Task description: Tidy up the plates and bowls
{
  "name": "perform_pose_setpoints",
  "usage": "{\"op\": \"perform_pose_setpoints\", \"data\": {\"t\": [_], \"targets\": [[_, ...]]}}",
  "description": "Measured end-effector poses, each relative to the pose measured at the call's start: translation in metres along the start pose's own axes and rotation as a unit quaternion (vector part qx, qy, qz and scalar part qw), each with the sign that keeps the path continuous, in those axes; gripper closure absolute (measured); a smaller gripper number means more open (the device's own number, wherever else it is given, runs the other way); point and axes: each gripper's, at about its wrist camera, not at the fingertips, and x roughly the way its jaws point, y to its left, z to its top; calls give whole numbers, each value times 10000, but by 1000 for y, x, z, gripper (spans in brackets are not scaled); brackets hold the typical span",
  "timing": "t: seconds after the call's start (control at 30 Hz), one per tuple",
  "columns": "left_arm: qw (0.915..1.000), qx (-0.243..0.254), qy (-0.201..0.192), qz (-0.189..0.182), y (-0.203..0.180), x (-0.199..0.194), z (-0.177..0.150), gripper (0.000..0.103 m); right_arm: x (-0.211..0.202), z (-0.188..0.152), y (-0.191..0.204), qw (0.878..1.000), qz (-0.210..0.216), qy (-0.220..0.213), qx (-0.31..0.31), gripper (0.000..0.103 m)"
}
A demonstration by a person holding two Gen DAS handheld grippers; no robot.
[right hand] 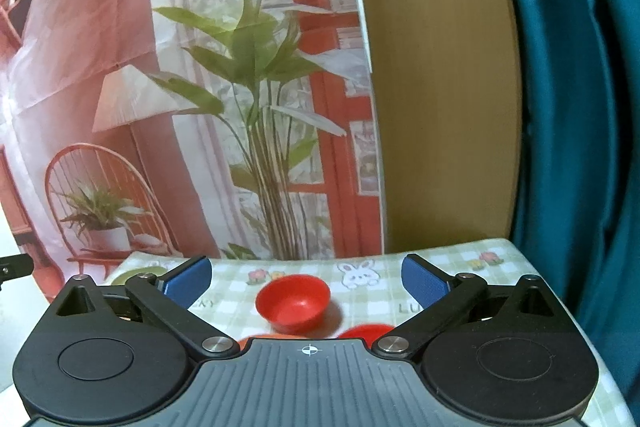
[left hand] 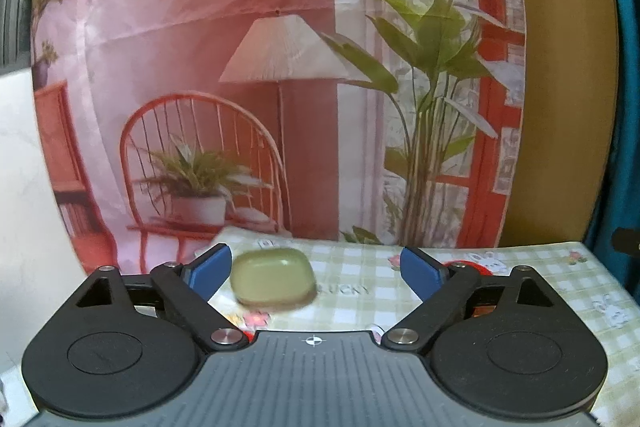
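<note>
Claws first: my left claw (left hand: 316, 273) stood wide and held nothing, hanging over the surface (left hand: 520, 291) with the pale green dish (left hand: 274, 277) just ahead of its left pad, so I judged it the next thing to take. My right claw (right hand: 306, 281) was wide and empty too, aimed at the red bowl (right hand: 294, 303) standing upright toward the surface's far edge. Two more red rims (right hand: 366, 330) showed nearer, half hidden under the claw body. Behind the far edge hung a printed cloth (left hand: 200, 67).
</note>
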Motion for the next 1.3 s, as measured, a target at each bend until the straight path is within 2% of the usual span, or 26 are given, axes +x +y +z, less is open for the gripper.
{"op": "perform_pose_setpoints", "data": {"t": [0.07, 0.17, 0.2, 0.27, 0.37, 0.47, 0.53, 0.63, 0.7, 0.8, 0.93, 1.07, 1.3], "targets": [[9999, 75, -153, 26, -3, 5, 4, 10, 8, 3, 2, 10000, 27, -61, -56, 2], [9995, -81, -267, -172, -2, 14, 4, 10, 21, 3, 7, 9996, 139, -119, -217, 3], [9993, -124, -238, -272, -1, 19, 3, 10, 27, 2, 9, 9994, 182, -104, -291, 3], [9994, -61, -106, -337, -3, 29, -1, 12, 38, -3, 13, 9990, 229, -14, -378, 12], [9994, 121, 7, -312, -5, 44, -14, 22, 53, -15, 18, 9985, 368, 174, -362, 18], [9989, 138, 187, -417, -4, 59, -33, 24, 66, -33, 25, 9971, 532, 381, -386, 27], [9976, 354, 358, -479, -8, 68, -46, 29, 75, -45, 27, 9955, 658, 592, -337, 32], [9956, 750, 464, -329, -14, 77, -63, 35, 81, -63, 29, 9932, 815, 796, -257, 37], [9953, 684, 542, -425, -11, 82, -70, 35, 82, -73, 30, 9927, 747, 897, -290, 42], [9938, 414, 879, -539, -7, 92, -77, 35, 87, -86, 29, 9898, 781, 1145, -335, 48], [9861, 99, 1469, -770, -3, 104, -89, 44, 91, -96, 25, 9859, 896, 1355, -400, 58], [9802, -275, 1742, -895, 3, 106, -108, 45, 92, -102, 25, 9825, 1026, 1493, -436, 64], [9734, -229, 2164, -720, 2, 108, -130, 45, 92, -119, 36, 9731, 1332, 1825, -454, 68]]}}
